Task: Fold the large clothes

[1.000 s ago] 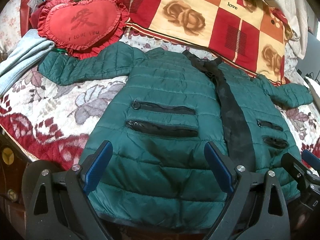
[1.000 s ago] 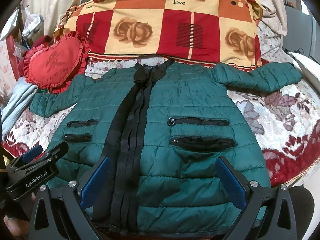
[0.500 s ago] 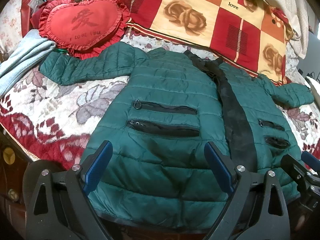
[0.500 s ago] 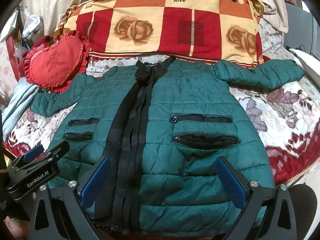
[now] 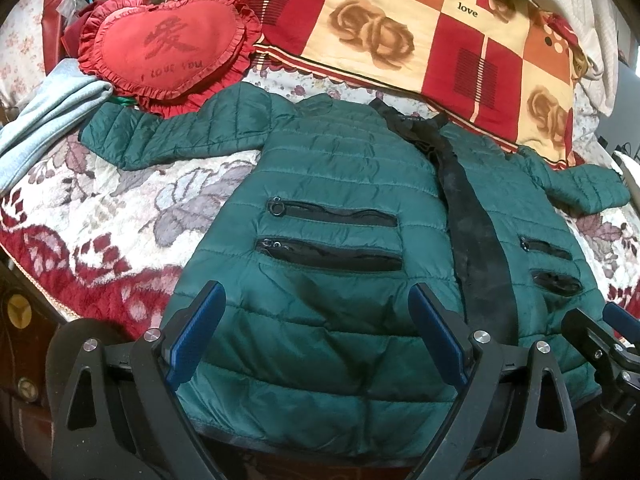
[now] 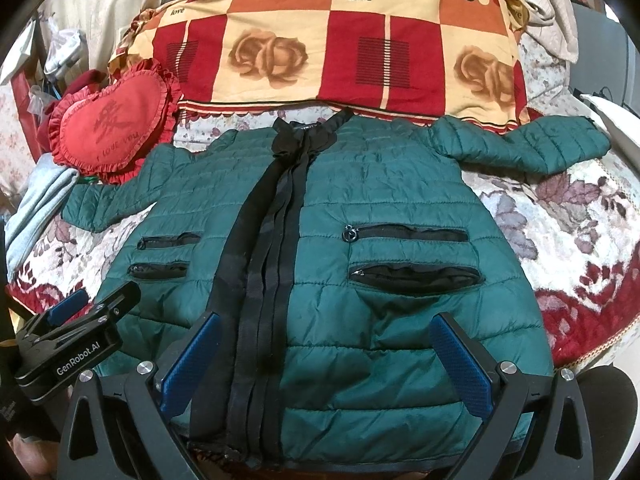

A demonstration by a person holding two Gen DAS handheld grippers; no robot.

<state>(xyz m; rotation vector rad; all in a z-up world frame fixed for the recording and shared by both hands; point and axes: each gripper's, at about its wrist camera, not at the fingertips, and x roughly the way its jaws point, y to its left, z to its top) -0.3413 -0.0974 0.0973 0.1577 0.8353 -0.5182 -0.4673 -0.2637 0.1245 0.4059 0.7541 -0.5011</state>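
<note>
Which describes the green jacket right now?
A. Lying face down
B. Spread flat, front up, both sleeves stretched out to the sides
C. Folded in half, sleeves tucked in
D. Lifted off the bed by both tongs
B: the green jacket lies flat on the bed, black zipper placket and pockets facing up, sleeves out, both tongs open and holding nothing.

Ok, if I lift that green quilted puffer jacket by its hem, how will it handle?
The green quilted puffer jacket will probably sag and drape, since it lies soft and wrinkled. Its puffy quilting suggests it is light for its bulk. The shiny shell may slip between pads, and both spread sleeves would likely trail.
</note>
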